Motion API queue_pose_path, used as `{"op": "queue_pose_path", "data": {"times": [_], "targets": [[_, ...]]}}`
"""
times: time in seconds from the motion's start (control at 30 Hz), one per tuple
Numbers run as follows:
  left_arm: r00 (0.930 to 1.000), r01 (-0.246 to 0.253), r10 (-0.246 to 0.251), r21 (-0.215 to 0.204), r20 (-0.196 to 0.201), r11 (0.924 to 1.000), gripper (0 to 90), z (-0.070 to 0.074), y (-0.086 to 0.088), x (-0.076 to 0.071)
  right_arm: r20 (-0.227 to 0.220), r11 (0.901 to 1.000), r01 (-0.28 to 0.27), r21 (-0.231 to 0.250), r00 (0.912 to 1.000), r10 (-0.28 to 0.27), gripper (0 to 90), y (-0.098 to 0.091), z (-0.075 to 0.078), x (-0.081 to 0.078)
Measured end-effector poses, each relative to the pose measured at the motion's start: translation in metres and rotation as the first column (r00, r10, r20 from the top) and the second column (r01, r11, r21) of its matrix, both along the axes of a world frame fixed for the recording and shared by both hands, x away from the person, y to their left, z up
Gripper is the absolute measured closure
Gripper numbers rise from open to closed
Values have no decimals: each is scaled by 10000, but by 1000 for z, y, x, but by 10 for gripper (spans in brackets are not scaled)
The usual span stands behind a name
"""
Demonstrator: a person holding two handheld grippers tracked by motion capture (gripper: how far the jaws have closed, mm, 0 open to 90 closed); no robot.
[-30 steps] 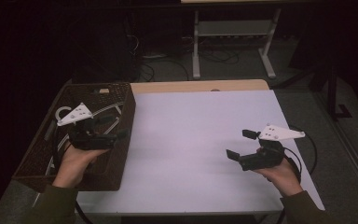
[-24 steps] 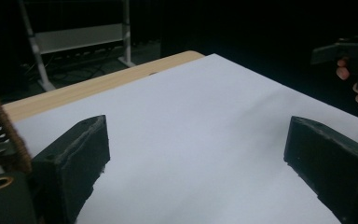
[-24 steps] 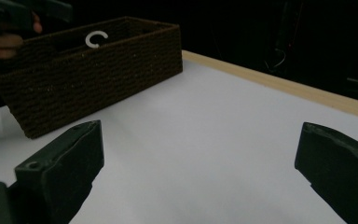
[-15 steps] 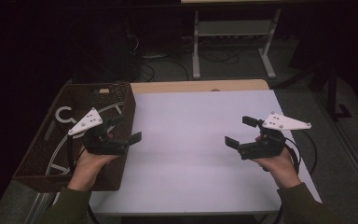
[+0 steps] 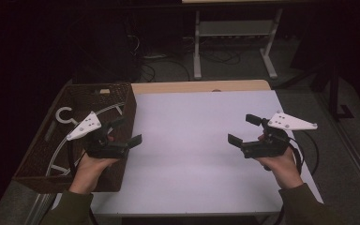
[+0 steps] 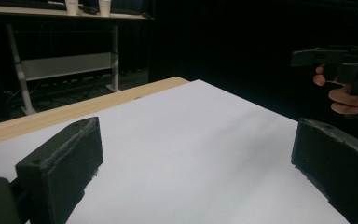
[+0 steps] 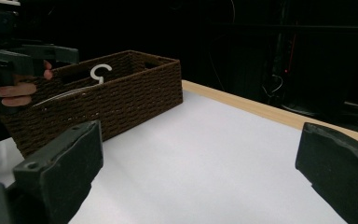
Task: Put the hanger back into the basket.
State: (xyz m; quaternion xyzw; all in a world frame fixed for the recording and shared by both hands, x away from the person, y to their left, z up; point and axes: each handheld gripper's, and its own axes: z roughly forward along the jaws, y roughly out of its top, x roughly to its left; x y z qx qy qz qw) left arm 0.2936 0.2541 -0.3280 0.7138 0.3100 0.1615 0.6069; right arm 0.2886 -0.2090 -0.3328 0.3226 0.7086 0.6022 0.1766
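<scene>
Likely the start: both tools empty. Left gripper (image 5: 124, 132) lower left, jaws spread, beside the wicker basket (image 5: 129, 101); right gripper (image 5: 244, 130) lower right, spread too. White hanger (image 5: 65, 115) inside basket. Next, probably: reaching in.

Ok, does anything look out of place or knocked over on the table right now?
Nothing stands out. The basket sits upright at the table's left edge with white hangers inside. The white sheet lies flat and bare. Both grippers, left and right, are open, holding nothing.
</scene>
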Motion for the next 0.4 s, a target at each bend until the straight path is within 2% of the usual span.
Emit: {"op": "queue_pose_path", "data": {"times": [0.07,0.4], "targets": [[10000,52,-52,119,10,9999,17,0,0,0,37,10000,18,1,10000,-18,2,-1,0,0],[9999,91,-91,35,-82,10000,17,0,-1,1,44,10000,1,9,10000,-1,2,-1,0,-1]]}}
